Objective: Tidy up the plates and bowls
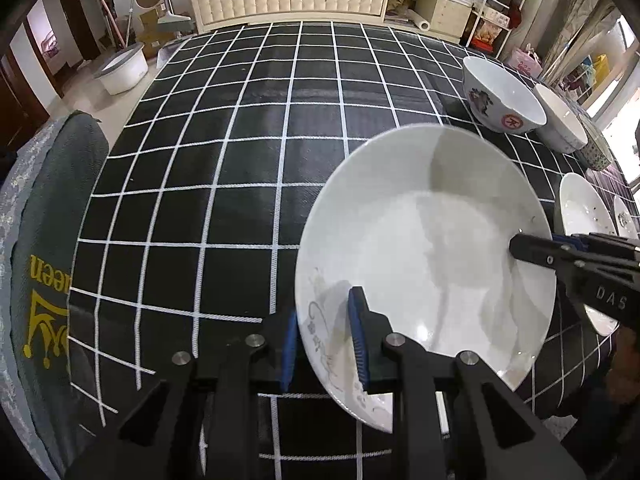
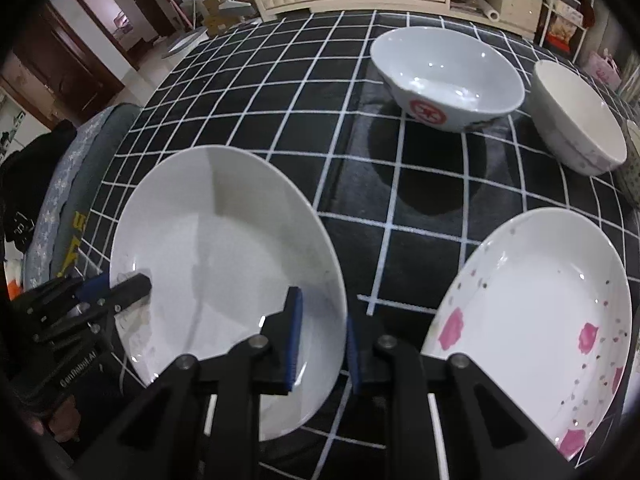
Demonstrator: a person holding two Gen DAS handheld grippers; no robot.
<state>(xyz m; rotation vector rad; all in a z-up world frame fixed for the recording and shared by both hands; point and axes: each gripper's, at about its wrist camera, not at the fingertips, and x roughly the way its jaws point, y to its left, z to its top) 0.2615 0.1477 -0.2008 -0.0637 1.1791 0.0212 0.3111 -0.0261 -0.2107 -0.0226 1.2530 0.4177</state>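
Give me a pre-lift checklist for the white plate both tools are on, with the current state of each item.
1. Left tool straddles the white plate rim, a pad on each face: ok.
2. Right tool straddles the opposite rim: ok.
3. Pads fully pressed on the rim: cannot tell.
4. Pink-flowered plate clear of the white plate: ok.
5. Red-emblem bowl and plain bowl out of the way: ok.
6. Plate already off the checked tablecloth: cannot tell.

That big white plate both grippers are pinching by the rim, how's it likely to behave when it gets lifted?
The white plate looks like glazed ceramic, so probably stiff and breakable if dropped. Its glossy surface may be slippery under the pads; the left gripper and right gripper hold only thin rim edges. Held on opposite sides it should stay level, though uneven lifting could tilt it.
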